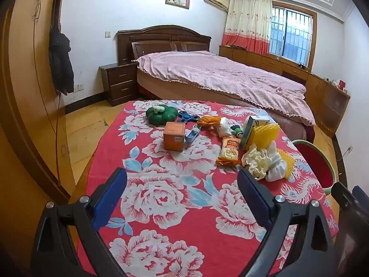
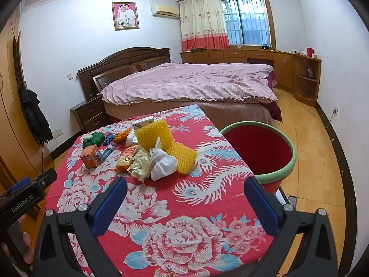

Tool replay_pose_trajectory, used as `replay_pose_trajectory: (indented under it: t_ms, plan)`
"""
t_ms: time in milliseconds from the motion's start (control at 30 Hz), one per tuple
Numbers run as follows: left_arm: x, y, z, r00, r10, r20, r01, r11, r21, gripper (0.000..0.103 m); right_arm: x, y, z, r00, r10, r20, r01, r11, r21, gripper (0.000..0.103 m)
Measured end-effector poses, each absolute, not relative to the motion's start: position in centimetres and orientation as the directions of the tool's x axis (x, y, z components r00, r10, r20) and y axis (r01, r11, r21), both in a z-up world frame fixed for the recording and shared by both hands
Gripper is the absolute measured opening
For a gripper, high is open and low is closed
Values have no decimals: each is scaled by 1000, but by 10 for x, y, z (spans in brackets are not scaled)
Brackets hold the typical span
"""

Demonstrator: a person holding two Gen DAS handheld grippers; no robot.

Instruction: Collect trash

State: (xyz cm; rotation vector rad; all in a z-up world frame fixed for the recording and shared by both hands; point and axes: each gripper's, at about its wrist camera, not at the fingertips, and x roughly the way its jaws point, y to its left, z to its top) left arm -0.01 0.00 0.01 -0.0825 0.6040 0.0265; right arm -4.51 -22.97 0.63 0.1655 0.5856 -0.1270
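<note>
- Left claw (image 1: pixel 183 185): spread wide, holding nothing, above the near part of the table (image 1: pixel 180 210).
- Right claw (image 2: pixel 185 190): spread wide, holding nothing, above the near right part of the table, just beside the bin.
- Crumpled paper (image 1: pixel 254 160): cream, wrinkled wad, mid-right on the table, touching the white tied bag (image 1: pixel 275 164).
- Orange snack wrapper (image 1: pixel 228 151): flat, long axis running toward the bed (image 1: pixel 221 76), left of the paper.
- Yellow foam nets (image 1: pixel 265 135): ribbed; one upright, one lying at the right edge of the table.
- Orange box (image 1: pixel 174 136): upright, left of the pile.
- Bin (image 2: pixel 263 147): red inside, green rim, off the table's right edge.
</note>
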Motion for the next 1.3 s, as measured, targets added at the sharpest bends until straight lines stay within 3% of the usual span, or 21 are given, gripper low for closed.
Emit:
replay_pose_trajectory:
  t_ms: [1300]
  plan:
    - [2,6,-4,807,15,-590,-64,996,-62,96,-44,-228,1,820,-56,-570,161,978,136,103]
